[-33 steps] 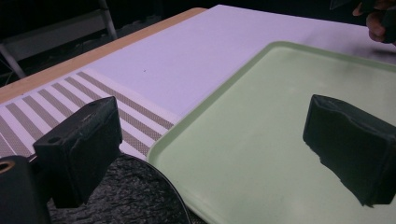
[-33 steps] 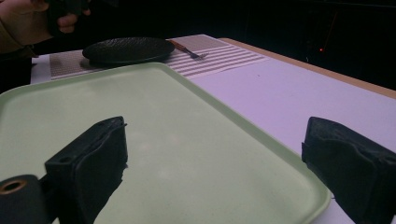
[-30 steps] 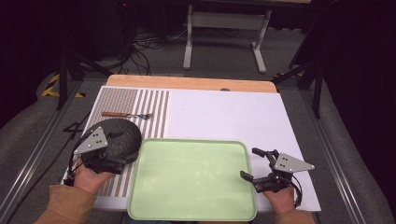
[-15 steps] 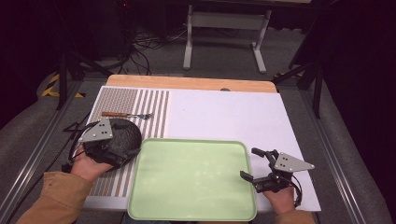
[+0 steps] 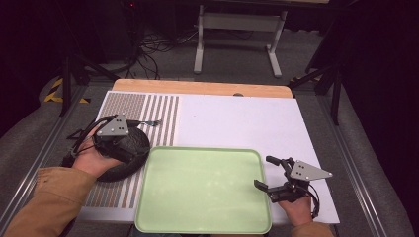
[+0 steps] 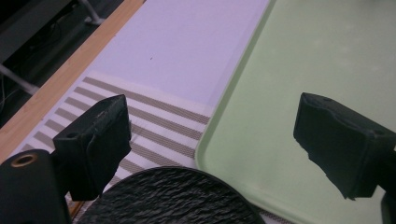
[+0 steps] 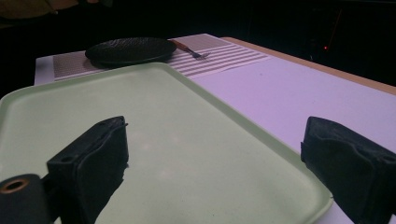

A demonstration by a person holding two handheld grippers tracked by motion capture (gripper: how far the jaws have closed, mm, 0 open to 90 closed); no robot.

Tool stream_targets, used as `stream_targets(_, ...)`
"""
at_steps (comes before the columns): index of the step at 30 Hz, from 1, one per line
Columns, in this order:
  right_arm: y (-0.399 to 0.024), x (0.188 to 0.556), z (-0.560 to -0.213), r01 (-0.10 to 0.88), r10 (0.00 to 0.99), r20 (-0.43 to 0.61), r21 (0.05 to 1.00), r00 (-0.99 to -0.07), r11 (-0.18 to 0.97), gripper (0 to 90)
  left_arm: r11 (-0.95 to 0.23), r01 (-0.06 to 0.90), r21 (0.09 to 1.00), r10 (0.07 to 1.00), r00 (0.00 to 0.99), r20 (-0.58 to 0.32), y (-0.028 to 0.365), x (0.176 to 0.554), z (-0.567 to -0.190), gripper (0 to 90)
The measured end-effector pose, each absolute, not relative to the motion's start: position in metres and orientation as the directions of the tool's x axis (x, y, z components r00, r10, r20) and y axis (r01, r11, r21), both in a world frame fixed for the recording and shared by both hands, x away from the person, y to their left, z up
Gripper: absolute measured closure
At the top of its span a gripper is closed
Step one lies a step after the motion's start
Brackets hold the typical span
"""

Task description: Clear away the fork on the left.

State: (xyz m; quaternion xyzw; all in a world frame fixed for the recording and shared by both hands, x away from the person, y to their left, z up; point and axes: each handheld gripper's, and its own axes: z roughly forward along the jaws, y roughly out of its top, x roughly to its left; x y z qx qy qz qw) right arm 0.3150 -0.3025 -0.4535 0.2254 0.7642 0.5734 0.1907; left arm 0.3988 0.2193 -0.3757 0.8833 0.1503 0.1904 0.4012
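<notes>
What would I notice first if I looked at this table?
Probably the big pale green tray, lying bare at the near middle of the table. Next, the black plate just left of it on the striped mat, with the left gripper open above it. A fork lies beyond the plate.

table evenly lit, dark surroundings, slightly soft.
</notes>
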Motion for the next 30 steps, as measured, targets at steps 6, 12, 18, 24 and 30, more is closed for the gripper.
stream_targets(6,-0.302,0.313,-0.455,0.136,0.558,-0.028,0.958,-0.829,0.251,8.3,-0.684,0.118,0.72,0.414,0.875,0.25,0.221,0.414,-0.37,11.6)
stream_targets(12,-0.303,0.312,-0.455,0.143,0.557,-0.031,0.953,-0.83,0.266,8.6,-0.721,0.124,0.681,0.415,0.865,0.281,0.224,0.428,-0.371,12.1)
stream_targets(18,-0.304,0.312,-0.455,0.153,0.559,-0.027,0.95,-0.829,0.273,8.8,-0.765,0.115,0.634,0.403,0.854,0.33,0.225,0.44,-0.373,13.5)
stream_targets(24,-0.305,0.313,-0.454,0.162,0.566,-0.028,0.945,-0.824,0.283,9.5,-0.804,0.101,0.586,0.385,0.839,0.384,0.226,0.455,-0.373,16.4)
stream_targets(30,-0.303,0.312,-0.453,0.161,0.573,-0.036,0.943,-0.819,0.291,9.6,-0.813,0.128,0.568,0.395,0.838,0.377,0.227,0.474,-0.373,17.2)
